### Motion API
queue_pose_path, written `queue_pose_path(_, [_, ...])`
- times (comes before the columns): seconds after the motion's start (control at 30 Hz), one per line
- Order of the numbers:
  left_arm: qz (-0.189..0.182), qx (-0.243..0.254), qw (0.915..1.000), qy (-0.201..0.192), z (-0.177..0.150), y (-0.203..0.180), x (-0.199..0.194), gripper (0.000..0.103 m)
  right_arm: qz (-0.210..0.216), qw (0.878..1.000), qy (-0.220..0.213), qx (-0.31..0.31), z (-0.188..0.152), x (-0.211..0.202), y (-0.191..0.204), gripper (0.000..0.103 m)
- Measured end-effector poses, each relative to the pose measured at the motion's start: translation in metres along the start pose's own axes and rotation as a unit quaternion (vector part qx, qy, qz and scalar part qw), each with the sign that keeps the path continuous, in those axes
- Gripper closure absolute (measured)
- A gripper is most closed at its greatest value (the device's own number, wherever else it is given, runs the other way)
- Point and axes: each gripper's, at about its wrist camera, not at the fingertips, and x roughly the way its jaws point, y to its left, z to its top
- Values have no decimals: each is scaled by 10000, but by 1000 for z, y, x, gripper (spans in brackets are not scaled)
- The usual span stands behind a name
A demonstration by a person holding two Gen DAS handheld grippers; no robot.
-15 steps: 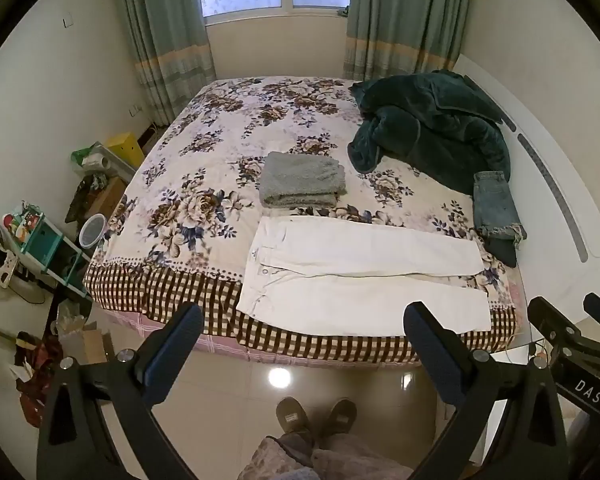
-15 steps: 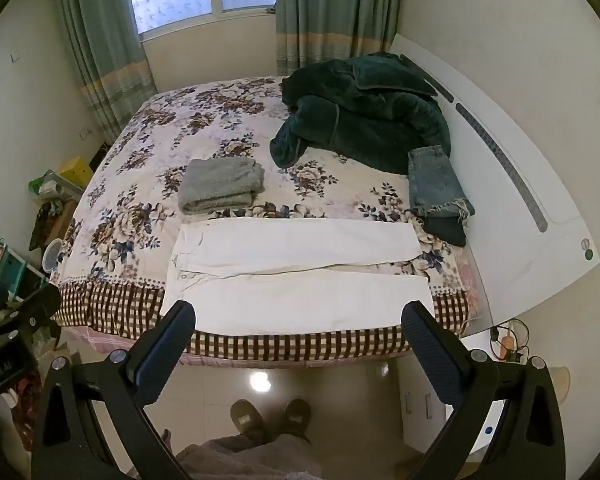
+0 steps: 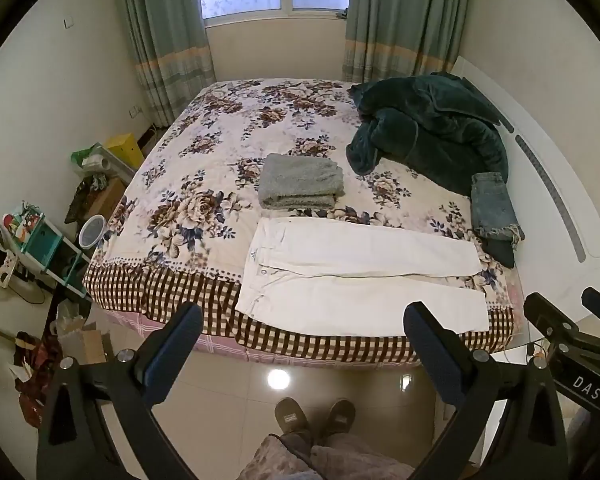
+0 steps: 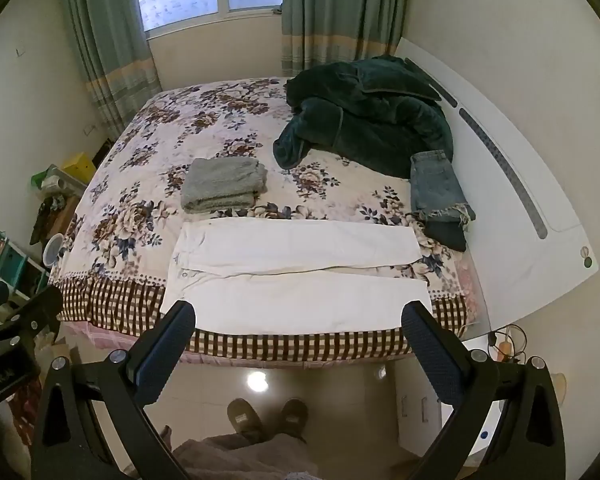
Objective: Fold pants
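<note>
White pants (image 3: 360, 276) lie spread flat on the near edge of the floral bed (image 3: 228, 128), waist to the left, legs to the right. They also show in the right wrist view (image 4: 296, 276). My left gripper (image 3: 304, 328) is open and empty, held above the floor in front of the bed, short of the pants. My right gripper (image 4: 298, 324) is open and empty too, at the same distance before the bed edge. The right gripper's body shows at the right edge of the left wrist view (image 3: 572, 344).
A folded grey towel (image 3: 300, 180) lies behind the pants. A dark green blanket (image 3: 428, 128) and folded jeans (image 3: 494, 208) sit at the right by the white headboard (image 3: 560, 200). Shelves and clutter (image 3: 40, 240) stand left. My slippered feet (image 3: 316, 416) are on the tiled floor.
Both views have shifted very slightly; the grippers stay open and the pants have not moved.
</note>
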Motion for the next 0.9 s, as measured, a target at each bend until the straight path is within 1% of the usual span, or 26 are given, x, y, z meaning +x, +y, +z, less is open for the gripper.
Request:
queue_pose_path(0.3, [5, 5, 10000, -8, 0, 0, 0, 0, -12, 10000, -34, -58, -1, -7, 9, 0])
queue_pose_path(0.9, [8, 12, 10000, -30, -1, 0, -1, 0, 46, 10000, -21, -64, -4, -11, 12, 0])
